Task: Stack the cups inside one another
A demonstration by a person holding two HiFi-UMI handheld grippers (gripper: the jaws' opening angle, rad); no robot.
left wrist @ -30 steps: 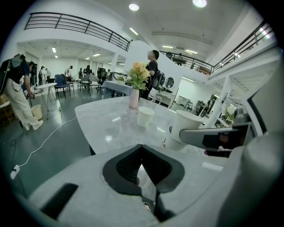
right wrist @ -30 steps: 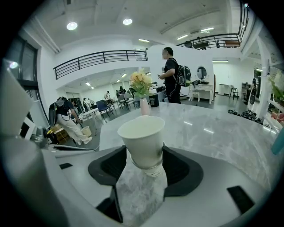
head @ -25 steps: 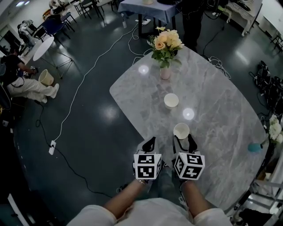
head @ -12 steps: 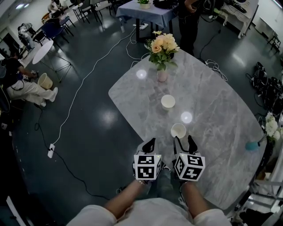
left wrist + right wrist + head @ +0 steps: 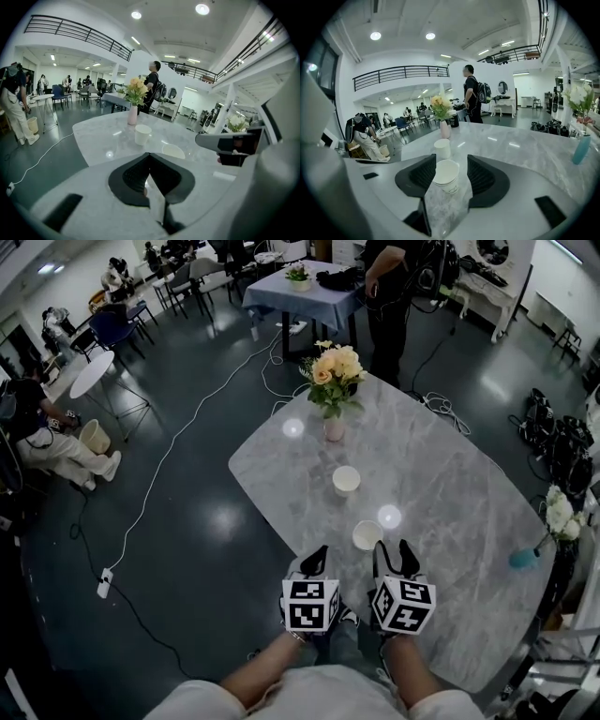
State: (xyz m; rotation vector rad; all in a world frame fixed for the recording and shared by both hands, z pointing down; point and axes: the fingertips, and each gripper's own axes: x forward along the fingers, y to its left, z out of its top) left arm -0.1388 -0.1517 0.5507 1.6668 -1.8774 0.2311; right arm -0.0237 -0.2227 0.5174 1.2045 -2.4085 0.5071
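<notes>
Marble table (image 5: pixel 450 474), near cup (image 5: pixel 367 534), far cup (image 5: pixel 346 480), flower vase (image 5: pixel 334 429), blue vase (image 5: pixel 521 559).

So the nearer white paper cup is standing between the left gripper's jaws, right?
No, that's the right gripper: the right gripper view shows the nearer white paper cup between its open jaws, which have just closed slightly. The left gripper is shut.

No word, brand or number could be read in any view; the cube (image 5: pixel 310 605) on the left gripper (image 5: pixel 318 556) and the cube (image 5: pixel 403 605) on the right gripper (image 5: pixel 394 555) carried only black-and-white square patterns, without letters; the near cup (image 5: pixel 446 174) showed some small dark marks on its side, too small to read; the far cup (image 5: pixel 442 148) looked plain white.
</notes>
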